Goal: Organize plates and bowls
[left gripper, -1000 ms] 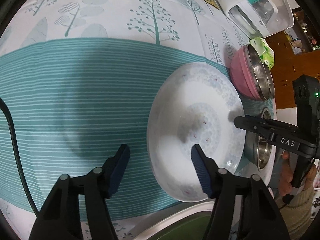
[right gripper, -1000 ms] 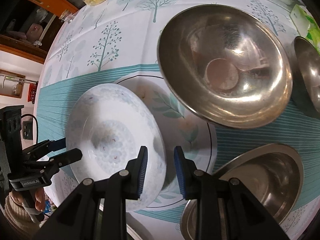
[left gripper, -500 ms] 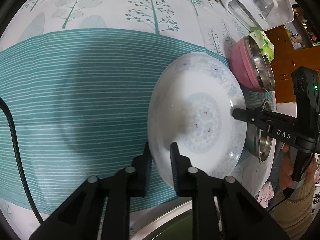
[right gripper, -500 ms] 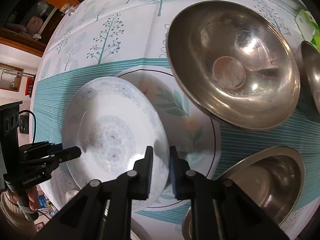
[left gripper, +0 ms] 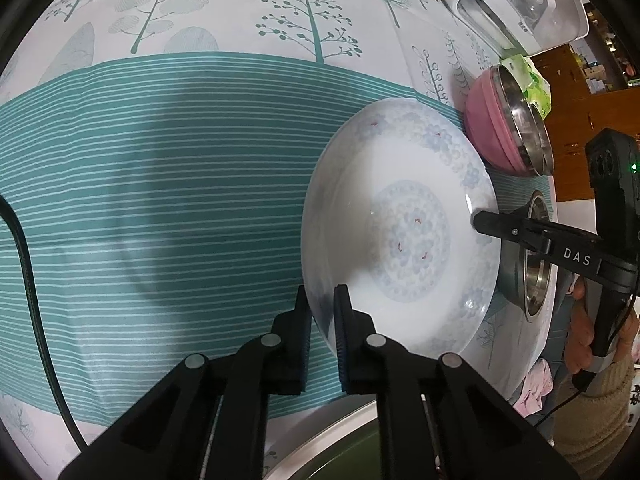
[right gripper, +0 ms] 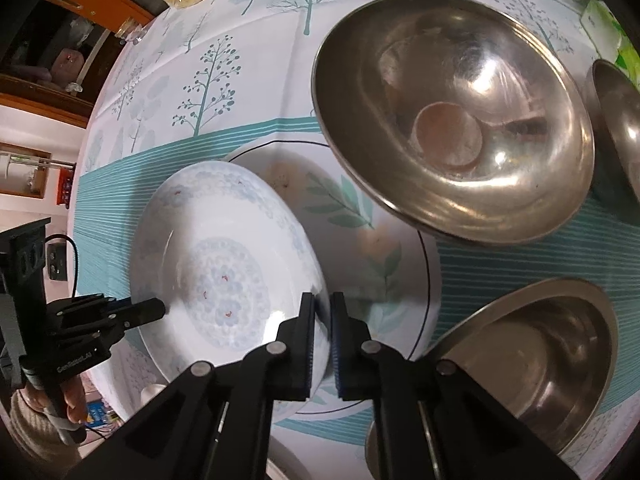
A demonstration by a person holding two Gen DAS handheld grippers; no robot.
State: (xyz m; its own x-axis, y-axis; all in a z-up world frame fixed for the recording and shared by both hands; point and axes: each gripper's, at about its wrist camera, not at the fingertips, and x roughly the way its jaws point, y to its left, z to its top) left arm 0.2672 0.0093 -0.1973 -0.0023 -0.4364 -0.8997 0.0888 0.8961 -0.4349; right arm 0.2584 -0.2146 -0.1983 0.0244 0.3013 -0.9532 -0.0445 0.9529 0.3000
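We hold the white deep plate with the pale blue floral pattern (left gripper: 404,232) at two opposite points of its rim, tilted above the table (left gripper: 160,184), which is covered by a teal-striped cloth printed with trees. The left gripper (left gripper: 322,320) has its fingers (left gripper: 301,320) pinched on the near rim of this plate, one finger on the outer wall and one on the inner face. The right gripper (right gripper: 322,320) has its fingers (right gripper: 306,320) pinched on the opposite rim in the same manner. In the left wrist view, the right gripper (left gripper: 486,222) enters from the right, its tip touching the far rim of the plate. In the right wrist view, the left gripper (right gripper: 156,309) enters from the left and meets the plate edge there. Below the held plate, in the right wrist view, lies a flat white plate with a green leaf and peach flower print (right gripper: 360,240); the held plate overlaps its left part. A large steel bowl (right gripper: 452,132) sits just beyond that flat plate, and a second steel bowl (right gripper: 532,364) sits to its right, nearer to us. In the left wrist view, a pink bowl with steel bowls nested inside (left gripper: 504,120) stands tilted beyond the held plate, and a white appliance with a clear window (left gripper: 516,4) stands farther back on the table.
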